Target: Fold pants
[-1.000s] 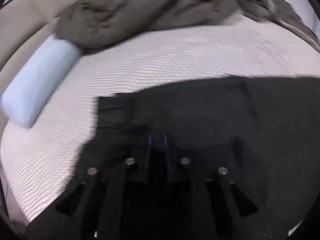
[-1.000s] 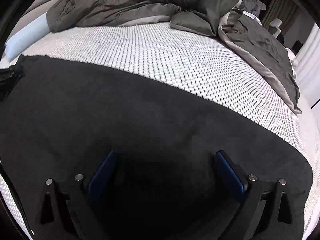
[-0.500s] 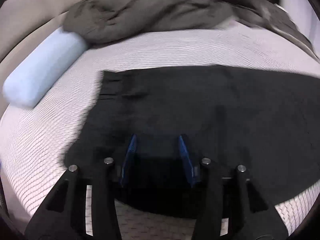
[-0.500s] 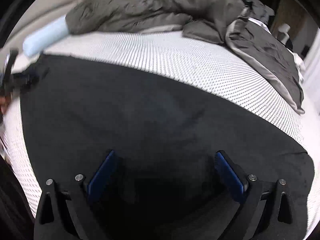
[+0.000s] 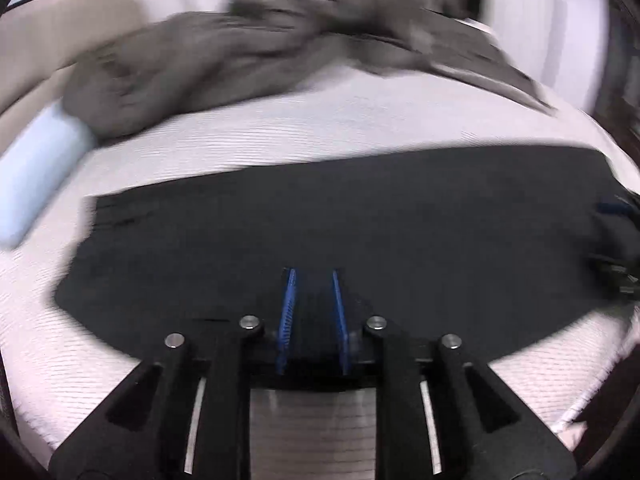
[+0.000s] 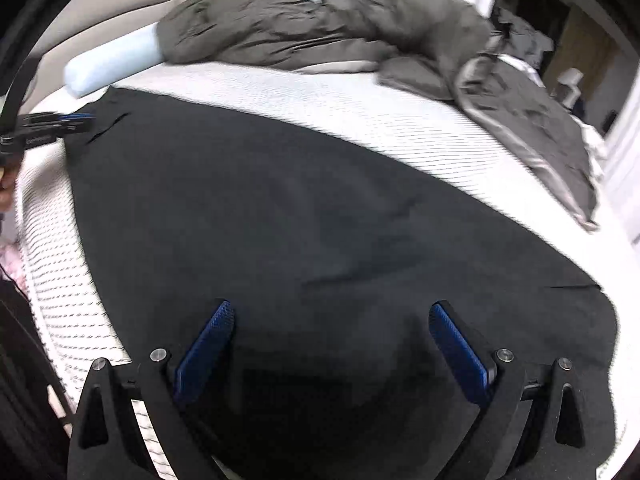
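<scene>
a bedroom, with a bed point(image 6: 360, 120) covered in a white sheet patterned with fine dotted lines, and pale curtains behind it. black pants point(image 6: 300, 220) lie spread flat across the near part of the bed, a long dark shape running from one side of the mattress toward the other. the right gripper point(image 6: 330, 344) hangs over the near edge of the pants with its blue-padded fingers point(image 6: 204, 344) spread wide apart, dark cloth below the gap and nothing pinched between them. the left gripper point(image 5: 312, 312) is also over the near edge of the pants, closer to the end with the small pleats; its blue fingers point(image 5: 287, 312) stand narrowly apart and are closing, and dark fabric shows in the slim gap, though whether the pads actually press on it cannot be told. in the right wrist view the left gripper appears at the far left, at the corner of the pants, with part of a hand point(image 6: 6, 184) behind it. farther back, a crumpled grey duvet point(image 6: 320, 28) is heaped along the head of the bed and trails down the right side. a pale blue cylindrical bolster point(image 6: 112, 64) lies at the left, touching the duvet's end. the left wrist view is smeared by motion blur.
</scene>
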Demonstrator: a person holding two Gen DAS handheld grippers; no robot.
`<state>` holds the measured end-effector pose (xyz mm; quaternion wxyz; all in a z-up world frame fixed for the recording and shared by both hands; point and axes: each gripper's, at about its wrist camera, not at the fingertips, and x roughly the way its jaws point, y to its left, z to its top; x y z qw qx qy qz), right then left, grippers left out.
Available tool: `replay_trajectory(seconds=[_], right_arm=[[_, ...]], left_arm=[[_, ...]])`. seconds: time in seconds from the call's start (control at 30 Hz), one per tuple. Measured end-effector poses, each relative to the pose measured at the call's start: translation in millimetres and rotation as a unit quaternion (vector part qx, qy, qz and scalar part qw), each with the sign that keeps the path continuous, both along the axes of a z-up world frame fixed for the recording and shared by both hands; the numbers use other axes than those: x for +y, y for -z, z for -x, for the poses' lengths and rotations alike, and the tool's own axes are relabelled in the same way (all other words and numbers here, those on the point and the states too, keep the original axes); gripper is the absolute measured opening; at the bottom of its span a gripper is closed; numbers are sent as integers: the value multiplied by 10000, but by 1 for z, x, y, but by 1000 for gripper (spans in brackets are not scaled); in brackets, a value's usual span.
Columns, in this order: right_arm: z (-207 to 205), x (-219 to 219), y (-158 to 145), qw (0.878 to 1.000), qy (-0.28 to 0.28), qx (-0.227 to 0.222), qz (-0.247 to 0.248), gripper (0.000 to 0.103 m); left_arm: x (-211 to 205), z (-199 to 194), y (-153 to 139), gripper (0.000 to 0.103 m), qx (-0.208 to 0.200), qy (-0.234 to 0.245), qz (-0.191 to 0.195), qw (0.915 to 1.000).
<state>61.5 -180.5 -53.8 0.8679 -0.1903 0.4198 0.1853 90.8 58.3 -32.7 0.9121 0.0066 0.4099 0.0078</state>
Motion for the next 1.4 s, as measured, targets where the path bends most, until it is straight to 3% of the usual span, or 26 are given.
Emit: replay_trajectory(seconds=[0.07, 0.17, 0.2, 0.27, 0.33, 0.43, 0.5, 0.6, 0.7, 0.83, 0.9, 0.97, 1.1, 1.23, 1.33, 1.4], right_arm=[[6, 2, 13, 9997, -4, 91, 233, 100], [7, -22, 13, 9996, 169, 166, 166, 100], [9, -39, 11, 9992, 331, 127, 191, 100], [6, -74, 10, 9969, 746, 128, 231, 100], [6, -119, 9, 9875, 1489, -18, 509, 100], [10, -179, 4, 9713, 2355, -83, 326, 100], [12, -197, 0, 9656, 2595, -95, 114, 100], [14, -184, -10, 9682, 2487, -283, -37, 100], [19, -142, -19, 9828, 1753, -406, -410, 100], [20, -80, -4, 9952, 794, -173, -542, 100], [17, -61, 11, 9980, 600, -28, -202, 100], [18, -65, 20, 9985, 538, -7, -5, 100], [22, -127, 16, 9914, 1301, 61, 148, 100], [22, -208, 9, 9575, 2824, -243, 544, 100], [25, -228, 2, 9479, 3141, -382, 356, 100], [25, -215, -3, 9524, 2996, -451, 334, 100]], left_arm=[[-45, -2, 14, 22, 273, 466, -168, 9984], [-81, 0, 29, 24, 334, 525, -905, 9939], [-80, 0, 31, 26, 354, 515, -914, 9939], [-66, -6, 33, 46, 377, 334, -713, 9962], [-43, -13, 34, 54, 383, -15, -832, 9958], [-36, -9, 27, 52, 329, -220, -614, 9973], [-35, -19, 18, 52, 134, -59, -440, 9989], [-66, -11, -3, 53, -324, 524, 52, 9981], [-113, -21, 1, 58, -171, 1205, 527, 9912], [-185, -29, 27, 59, 217, 1823, 107, 9829], [-197, -28, 31, 65, 205, 1849, -175, 9824], [-194, -28, 33, 79, 221, 1742, -231, 9842], [-175, -25, 40, 90, 283, 1515, -204, 9878], [-160, -29, 39, 91, 259, 1456, -159, 9889], [-163, -28, 23, 91, -173, 1430, -133, 9895], [-170, -23, 11, 91, -401, 1618, 67, 9860]])
